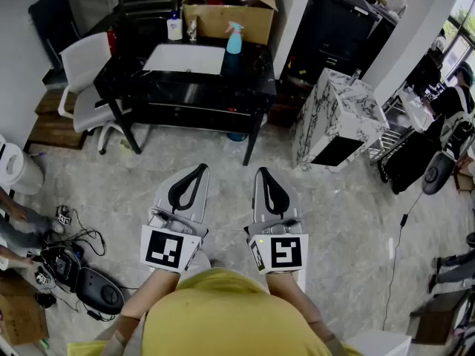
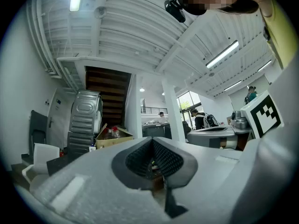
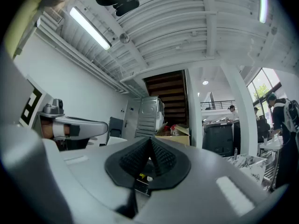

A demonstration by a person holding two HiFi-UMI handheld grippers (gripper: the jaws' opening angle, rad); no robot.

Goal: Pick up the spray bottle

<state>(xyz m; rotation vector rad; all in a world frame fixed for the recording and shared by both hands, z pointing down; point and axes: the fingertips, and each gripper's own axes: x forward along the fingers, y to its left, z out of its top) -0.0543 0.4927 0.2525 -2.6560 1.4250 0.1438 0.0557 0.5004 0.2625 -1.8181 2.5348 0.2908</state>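
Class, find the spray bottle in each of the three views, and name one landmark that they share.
Head view: spray bottle on the black table, top centre.
Left gripper view: not in it.
Right gripper view: not in it.
Shared landmark: the cardboard box, in all three.

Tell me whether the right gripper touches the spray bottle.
Apart. Head view: right gripper hangs over the floor, spray bottle stands away on the black table.

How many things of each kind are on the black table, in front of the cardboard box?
Spray bottle: 1
White bottle: 1
Small clear container: 1
White flat board: 1
Total: 4
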